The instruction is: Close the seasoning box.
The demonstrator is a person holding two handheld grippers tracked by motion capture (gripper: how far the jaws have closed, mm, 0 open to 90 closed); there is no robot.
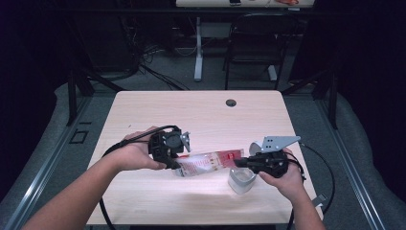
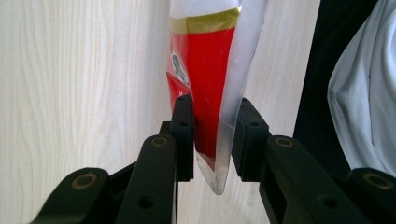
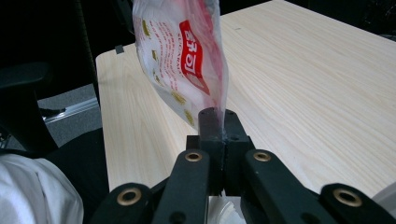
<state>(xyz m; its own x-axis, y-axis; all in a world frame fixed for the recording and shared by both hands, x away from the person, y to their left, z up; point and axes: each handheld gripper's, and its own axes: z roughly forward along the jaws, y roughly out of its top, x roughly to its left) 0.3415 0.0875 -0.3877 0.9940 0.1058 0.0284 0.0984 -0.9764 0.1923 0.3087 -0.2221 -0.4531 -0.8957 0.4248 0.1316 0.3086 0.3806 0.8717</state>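
Observation:
A red and clear plastic packet (image 1: 208, 162) with white print hangs stretched between my two grippers just above the light wooden table (image 1: 201, 115). My left gripper (image 1: 178, 165) holds its left end. In the left gripper view the packet (image 2: 205, 84) runs down between the black pads, which touch both of its sides around the sealed tip. My right gripper (image 1: 239, 163) is shut on the other end. In the right gripper view its jaws (image 3: 218, 116) pinch the thin clear edge of the packet (image 3: 182, 60).
A small clear cup-like container (image 1: 242, 179) stands on the table right under my right gripper. A small white object (image 1: 255, 146) lies just behind that gripper. A cable hole (image 1: 231, 102) sits near the far edge. A dark chair (image 1: 256, 43) stands beyond the table.

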